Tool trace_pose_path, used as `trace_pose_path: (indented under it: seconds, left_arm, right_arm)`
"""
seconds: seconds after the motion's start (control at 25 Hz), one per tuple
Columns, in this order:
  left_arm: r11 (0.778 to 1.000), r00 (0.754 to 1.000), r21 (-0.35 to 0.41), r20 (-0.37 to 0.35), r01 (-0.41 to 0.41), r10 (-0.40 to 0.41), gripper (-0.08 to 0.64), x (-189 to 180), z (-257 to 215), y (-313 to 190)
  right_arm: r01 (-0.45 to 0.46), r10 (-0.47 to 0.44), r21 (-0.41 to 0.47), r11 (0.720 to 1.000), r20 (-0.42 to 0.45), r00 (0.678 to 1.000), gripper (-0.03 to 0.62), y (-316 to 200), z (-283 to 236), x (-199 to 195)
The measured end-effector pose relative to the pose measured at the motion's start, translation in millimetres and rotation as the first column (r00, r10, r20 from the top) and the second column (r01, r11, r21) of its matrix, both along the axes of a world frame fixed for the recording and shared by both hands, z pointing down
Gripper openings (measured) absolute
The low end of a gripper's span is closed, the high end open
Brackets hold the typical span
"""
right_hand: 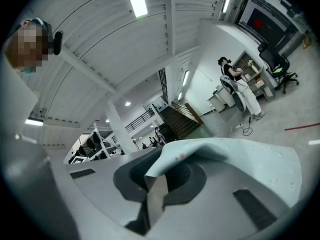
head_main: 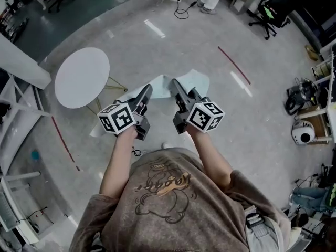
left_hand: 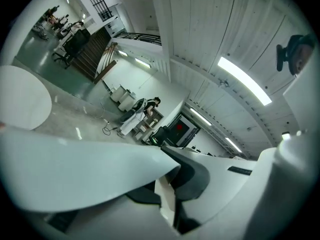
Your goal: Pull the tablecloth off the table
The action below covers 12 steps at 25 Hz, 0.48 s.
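Observation:
The pale blue tablecloth [head_main: 192, 81] is off the round white table [head_main: 82, 77] and hangs in front of me between both grippers. My left gripper [head_main: 146, 92] is shut on one edge of the cloth, to the right of the bare tabletop. My right gripper [head_main: 174, 84] is shut on the other edge, close beside the left one. In the left gripper view the tablecloth [left_hand: 75, 169] spreads leftward from the closed jaws, and the table [left_hand: 22, 104] shows behind it. In the right gripper view the tablecloth [right_hand: 240, 159] drapes rightward out of the closed jaws.
A black office chair [head_main: 270, 12] and a floor cable [head_main: 181, 9] lie far ahead. A red tape line [head_main: 233, 64] crosses the floor at right. Equipment [head_main: 302, 130] clutters the right edge, and a white frame [head_main: 21, 67] stands left. A person [right_hand: 235, 84] works at a distant bench.

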State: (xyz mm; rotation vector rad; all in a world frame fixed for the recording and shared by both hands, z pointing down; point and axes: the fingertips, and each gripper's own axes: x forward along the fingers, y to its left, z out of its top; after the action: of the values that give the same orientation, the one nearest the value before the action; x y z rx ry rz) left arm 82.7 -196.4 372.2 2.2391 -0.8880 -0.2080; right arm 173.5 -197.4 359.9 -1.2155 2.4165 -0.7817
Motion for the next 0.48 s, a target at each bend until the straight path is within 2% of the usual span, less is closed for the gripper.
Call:
trace_pose_path:
  seconds: [0.28,0.48]
  left_arm:
    - [0.984,0.984,0.017,0.017,0.179,-0.18,0.021,-86,-1,-2]
    - [0.947,0.947,0.028,0.035,0.32,-0.32,0.021,-115,-6,10]
  right_arm:
    - [0.191,-0.191,-0.006,0.982,0.007,0.982,0.014,-19,-1,-88]
    - [0.332,-0.332,0.002,0.943,-0.006,0.943,0.014,-18,-4,-121]
